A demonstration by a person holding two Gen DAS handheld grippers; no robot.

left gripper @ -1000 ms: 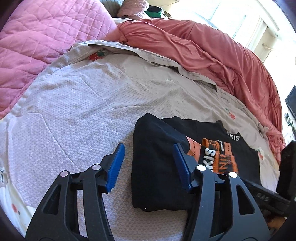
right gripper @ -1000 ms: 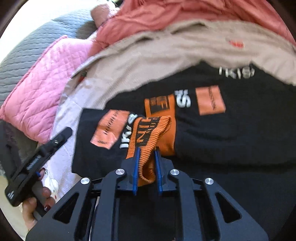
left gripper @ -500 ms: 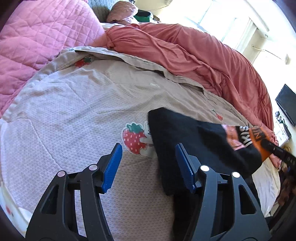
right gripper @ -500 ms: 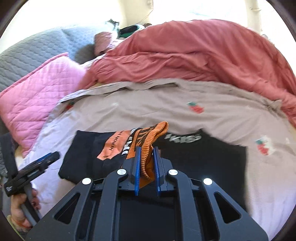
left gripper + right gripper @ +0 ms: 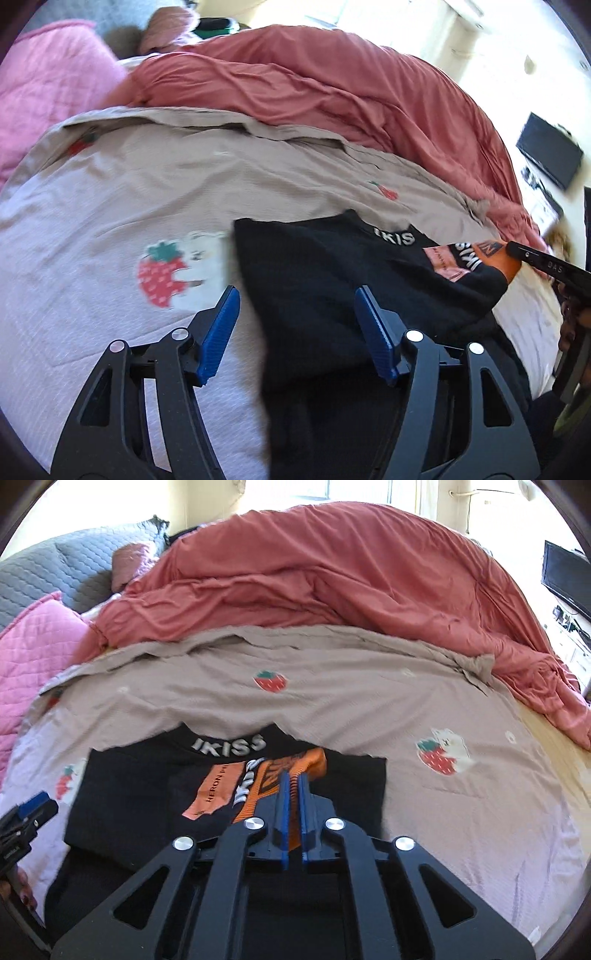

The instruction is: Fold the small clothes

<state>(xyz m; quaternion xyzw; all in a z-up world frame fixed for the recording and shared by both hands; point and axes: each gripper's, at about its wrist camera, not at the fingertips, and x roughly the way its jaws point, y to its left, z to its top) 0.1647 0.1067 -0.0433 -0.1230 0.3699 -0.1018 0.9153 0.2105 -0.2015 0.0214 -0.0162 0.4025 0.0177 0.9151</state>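
A black sweatshirt [image 5: 129, 794] with "IKISS" lettering and an orange striped cuff [image 5: 310, 764] lies on the beige strawberry-print sheet [image 5: 332, 686]. My right gripper [image 5: 293, 779] is shut on the orange cuff, the sleeve drawn over the garment's body. In the left wrist view the sweatshirt [image 5: 325, 273] lies under and ahead of my left gripper [image 5: 295, 321], which is open and empty, its right finger above the black cloth. The right gripper's tip [image 5: 532, 258] shows there holding the cuff [image 5: 498, 254] at the right.
A rumpled red duvet [image 5: 332, 572] is heaped across the far side of the bed. A pink quilted pillow [image 5: 29, 653] and a grey one [image 5: 66, 568] lie at the left. A dark screen [image 5: 565, 576] stands at the right.
My right gripper has carried the cuff lower and farther over the sweatshirt, which now lies flatter. My left gripper stays open and has shifted right over the black cloth.
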